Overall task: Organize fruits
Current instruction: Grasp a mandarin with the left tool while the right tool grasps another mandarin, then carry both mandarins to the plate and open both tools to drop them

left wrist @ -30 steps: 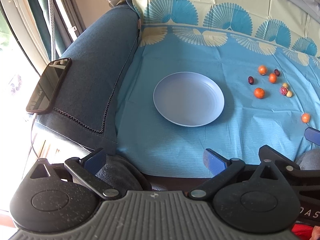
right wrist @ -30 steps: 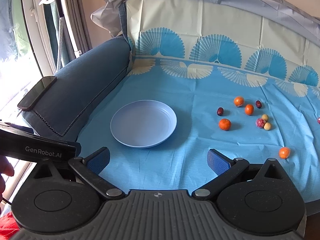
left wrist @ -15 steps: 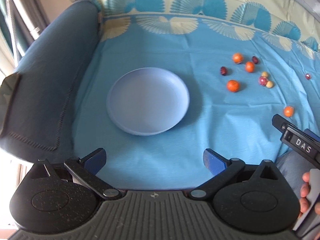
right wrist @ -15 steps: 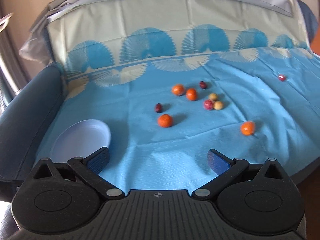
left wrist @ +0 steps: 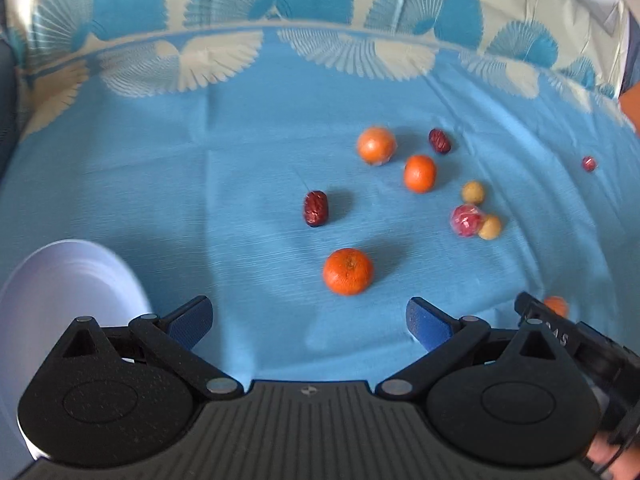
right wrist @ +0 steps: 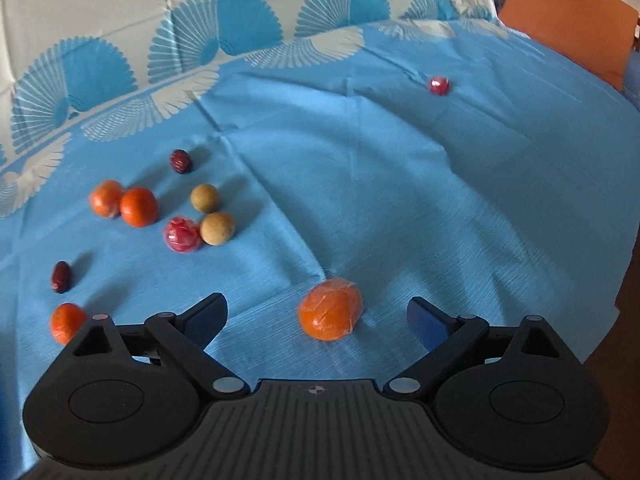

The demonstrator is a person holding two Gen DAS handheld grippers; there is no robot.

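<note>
Several small fruits lie on the blue cloth (left wrist: 240, 160). My left gripper (left wrist: 308, 316) is open and empty, just short of a bare orange (left wrist: 348, 271). Past it lie a dark red date (left wrist: 315, 208), two more oranges (left wrist: 419, 173), two tan balls and a pink wrapped fruit (left wrist: 466, 220). The pale blue plate (left wrist: 60, 280) is at the lower left. My right gripper (right wrist: 316, 318) is open, with a plastic-wrapped orange (right wrist: 330, 308) between its fingers, untouched. The same cluster shows in the right wrist view to the left (right wrist: 182, 234).
A lone pink wrapped fruit (right wrist: 438, 85) lies far back right. An orange cushion or board (right wrist: 568, 36) stands at the far right corner. The cloth's edge drops off at the right (right wrist: 624, 272). The right gripper's body (left wrist: 580, 344) shows at the left view's lower right.
Both grippers have moved right and forward toward the fruits. The plate has slid to the left view's corner and out of the right view. The wrapped orange now sits between the right fingers.
</note>
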